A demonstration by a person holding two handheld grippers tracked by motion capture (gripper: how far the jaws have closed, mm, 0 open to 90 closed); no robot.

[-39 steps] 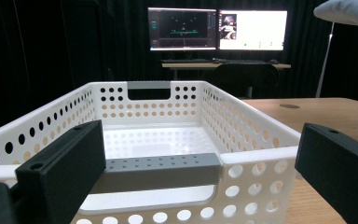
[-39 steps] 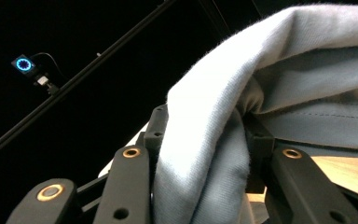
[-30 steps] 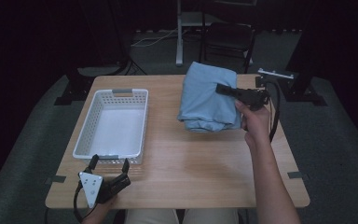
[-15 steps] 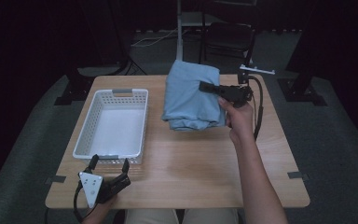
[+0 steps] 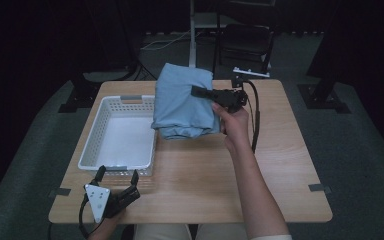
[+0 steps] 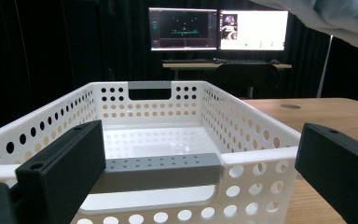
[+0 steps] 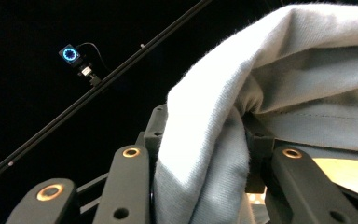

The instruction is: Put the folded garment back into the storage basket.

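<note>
Blue cloth, folded into a thick bundle [image 5: 184,102], is seen in the high view held above the wooden table [image 5: 275,170], its left edge overhanging the right rim of the white perforated basket [image 5: 91,145]. The right gripper [image 5: 200,92] is laid across the top right of the bundle, its jaws closed on a fold of the fabric, and the right hand [image 5: 235,122] is wrapped around the gripper's body, from which a black cable [image 5: 254,120] trails down toward the table. The left gripper [image 5: 117,175] is shown at the near left corner of the table, just in front of the basket's near wall, with its jaws spread and nothing between them. A chair [image 5: 244,42] and a pole stand [image 5: 192,30] are visible on the dark floor beyond the far edge.

In the left gripper view, the two black jaws are seen wide apart at either side of the basket's grey near handle [image 6: 161,169], without touching it. The basket interior [image 6: 158,140] is white. A corner of the blue cloth [image 6: 335,18] hangs in at the upper right, above the table [image 6: 335,114]. Two lit monitors [image 6: 219,29] stand on a desk in the background.

In the right gripper view, the pale blue fabric [image 7: 223,140] is pinched between the jaws and drapes over them; a small ring-lit camera [image 7: 69,53] on a slanting bar is seen against the darkness.
</note>
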